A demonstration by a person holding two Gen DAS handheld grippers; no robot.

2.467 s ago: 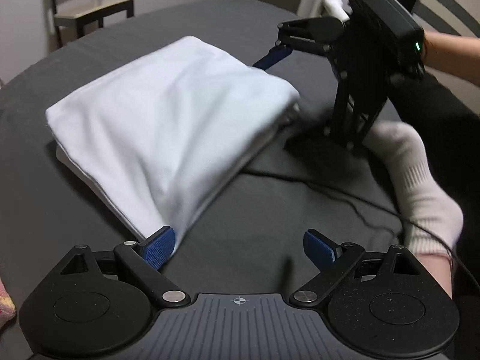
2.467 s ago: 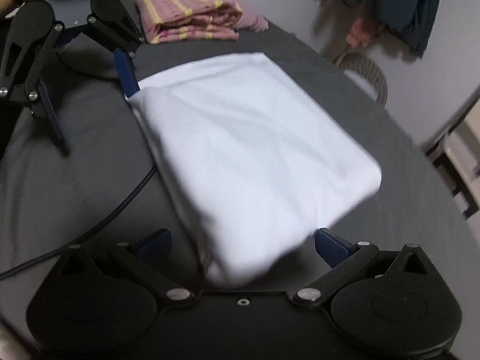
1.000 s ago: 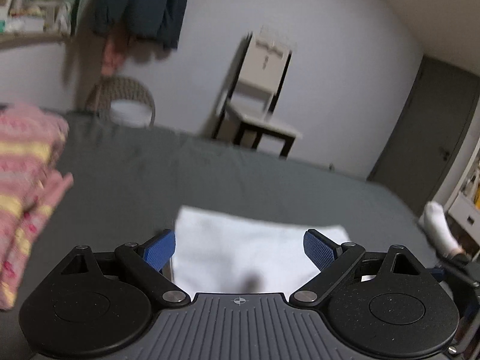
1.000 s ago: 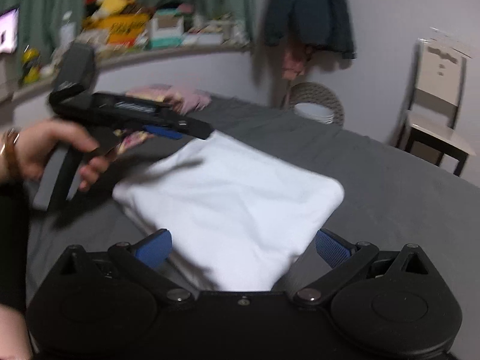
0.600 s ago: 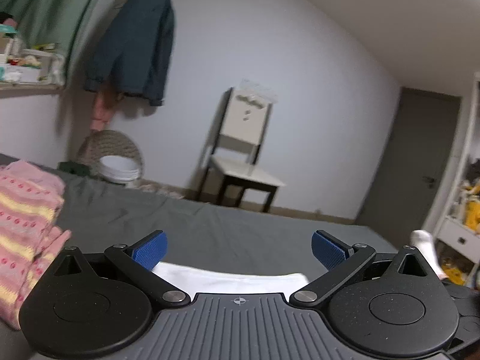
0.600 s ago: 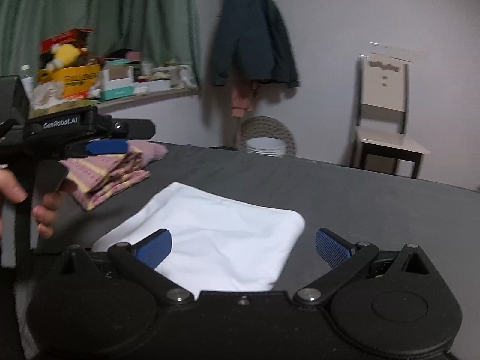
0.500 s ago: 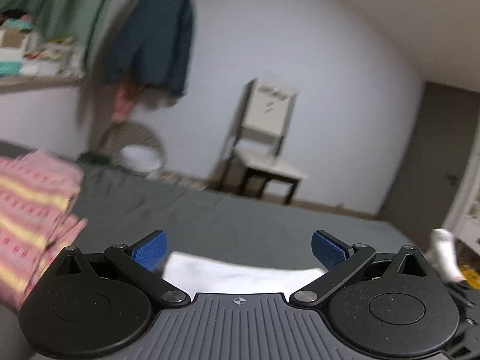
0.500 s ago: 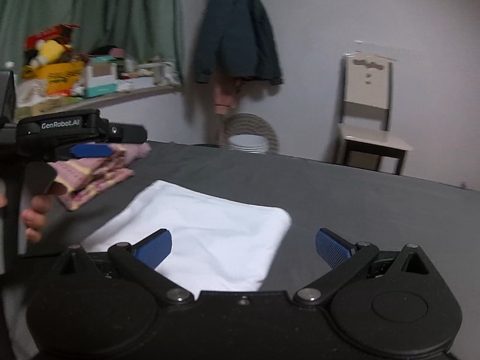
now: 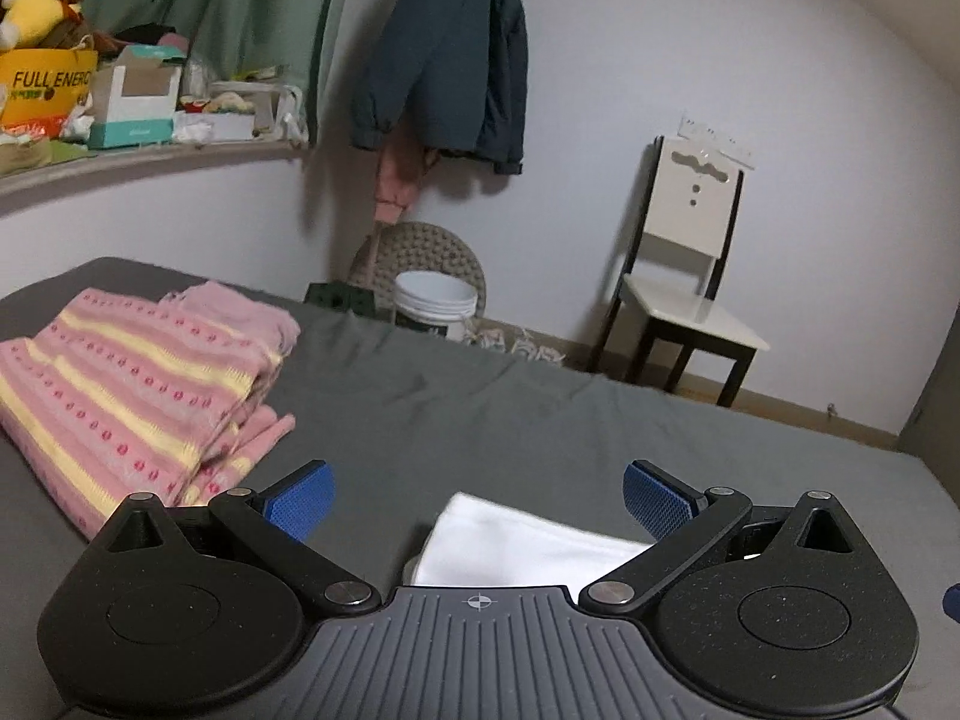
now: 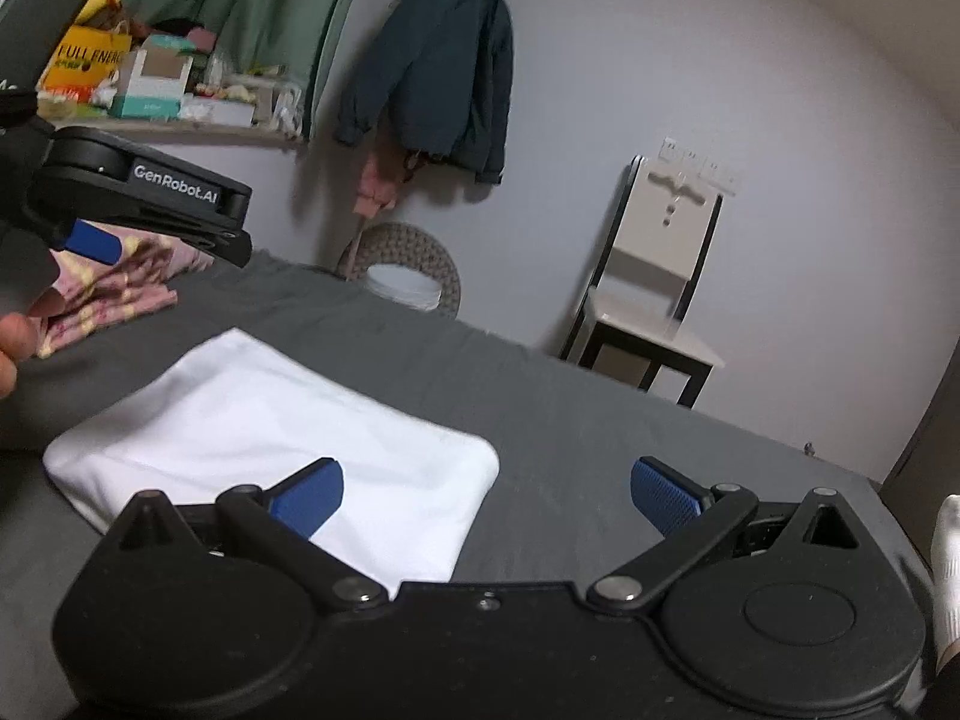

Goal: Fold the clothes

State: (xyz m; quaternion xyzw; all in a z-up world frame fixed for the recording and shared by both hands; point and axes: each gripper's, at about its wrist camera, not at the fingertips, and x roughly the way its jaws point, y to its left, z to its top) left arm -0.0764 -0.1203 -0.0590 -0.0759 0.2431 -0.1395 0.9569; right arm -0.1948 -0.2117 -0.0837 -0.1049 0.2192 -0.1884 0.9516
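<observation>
Since the white shirt [image 10: 270, 438] is soft, light and limp, a folded edge should be pinched; both grippers [image 9: 477, 495] [image 10: 483, 495] are held open, empty.

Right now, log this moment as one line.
left gripper: open | right gripper: open | white shirt: folded, on bed | pink garment: folded

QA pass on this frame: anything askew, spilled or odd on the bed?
Nothing stands out. The white garment lies folded flat on the grey sheet, the pink striped clothes sit folded beside it, and both hand-held grippers are open, holding nothing.
</observation>
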